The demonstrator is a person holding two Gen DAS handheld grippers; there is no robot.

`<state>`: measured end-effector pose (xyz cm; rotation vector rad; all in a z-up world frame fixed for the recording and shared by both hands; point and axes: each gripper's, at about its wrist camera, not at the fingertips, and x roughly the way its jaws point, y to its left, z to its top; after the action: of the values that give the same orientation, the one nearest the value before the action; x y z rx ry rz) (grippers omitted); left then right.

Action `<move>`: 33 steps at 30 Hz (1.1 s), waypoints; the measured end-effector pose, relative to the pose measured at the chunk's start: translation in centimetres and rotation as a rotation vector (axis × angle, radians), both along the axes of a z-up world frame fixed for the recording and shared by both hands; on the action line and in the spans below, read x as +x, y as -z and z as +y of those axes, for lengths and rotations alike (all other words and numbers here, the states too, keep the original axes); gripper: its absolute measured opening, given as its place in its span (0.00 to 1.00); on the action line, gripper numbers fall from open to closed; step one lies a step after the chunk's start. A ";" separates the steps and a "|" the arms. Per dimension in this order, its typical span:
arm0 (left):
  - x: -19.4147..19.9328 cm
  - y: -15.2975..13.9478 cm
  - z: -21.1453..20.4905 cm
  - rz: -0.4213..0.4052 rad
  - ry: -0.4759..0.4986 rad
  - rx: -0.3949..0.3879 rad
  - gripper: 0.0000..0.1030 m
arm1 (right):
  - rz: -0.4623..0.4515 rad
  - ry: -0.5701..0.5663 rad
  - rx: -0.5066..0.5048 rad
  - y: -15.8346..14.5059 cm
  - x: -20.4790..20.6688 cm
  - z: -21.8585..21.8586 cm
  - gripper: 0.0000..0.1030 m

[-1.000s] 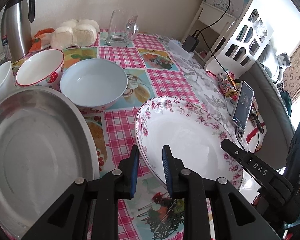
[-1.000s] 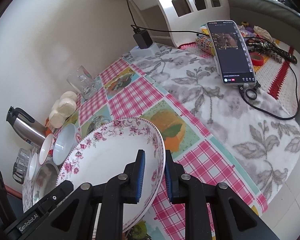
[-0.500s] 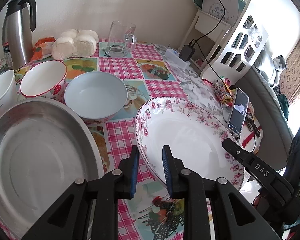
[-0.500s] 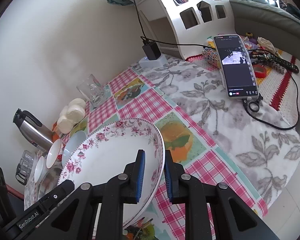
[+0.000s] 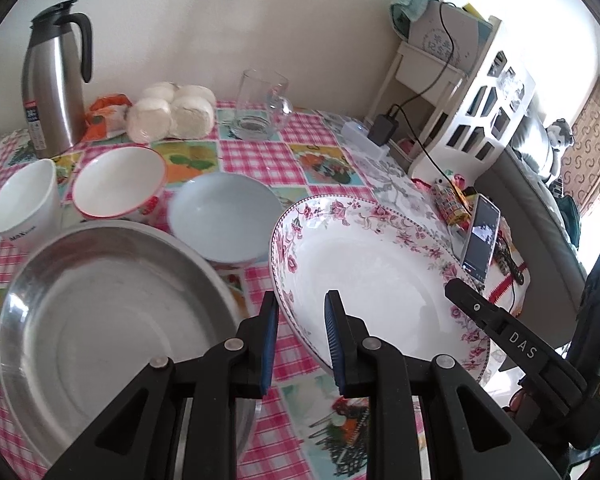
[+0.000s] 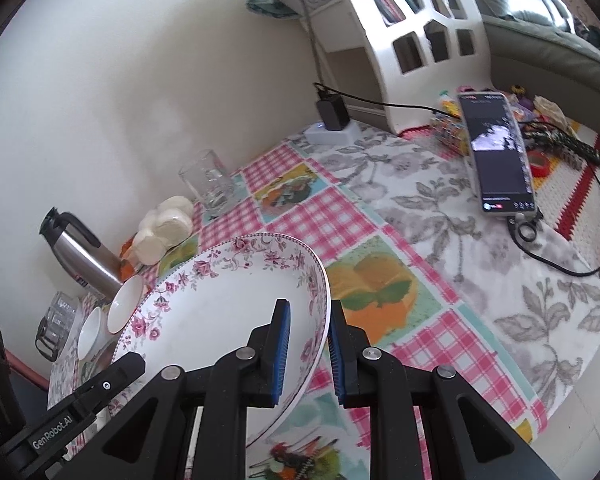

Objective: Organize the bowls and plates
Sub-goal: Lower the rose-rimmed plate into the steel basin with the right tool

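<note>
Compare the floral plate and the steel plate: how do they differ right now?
The floral plate is white china with a pink flower rim; the steel plate is bare metal. The floral plate is gripped by both grippers, left and right; the steel plate rests untouched. Both are wide, shallow and empty.

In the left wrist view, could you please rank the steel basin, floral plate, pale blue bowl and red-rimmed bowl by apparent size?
1-2. steel basin and floral plate: similar, both close to the camera, unranked.
3. pale blue bowl.
4. red-rimmed bowl, though farther away.
</note>
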<state>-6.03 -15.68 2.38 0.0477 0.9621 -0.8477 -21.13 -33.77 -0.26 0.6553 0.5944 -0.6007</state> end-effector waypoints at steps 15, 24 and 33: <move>3.2 -1.3 9.4 -0.067 -0.099 0.028 0.24 | 0.007 -0.178 -0.094 -2.6 6.5 8.0 0.19; 4.8 -0.2 14.2 -0.012 -0.186 0.081 0.24 | 0.068 -0.295 -0.140 -2.0 10.1 13.2 0.19; 6.1 1.8 15.5 0.073 -0.222 0.164 0.24 | 0.173 -0.356 -0.146 0.1 12.4 15.2 0.19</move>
<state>0.05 -0.19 0.55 0.0499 1.0828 -0.5689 -8.77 -18.55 -0.39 0.3492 0.7999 -0.3636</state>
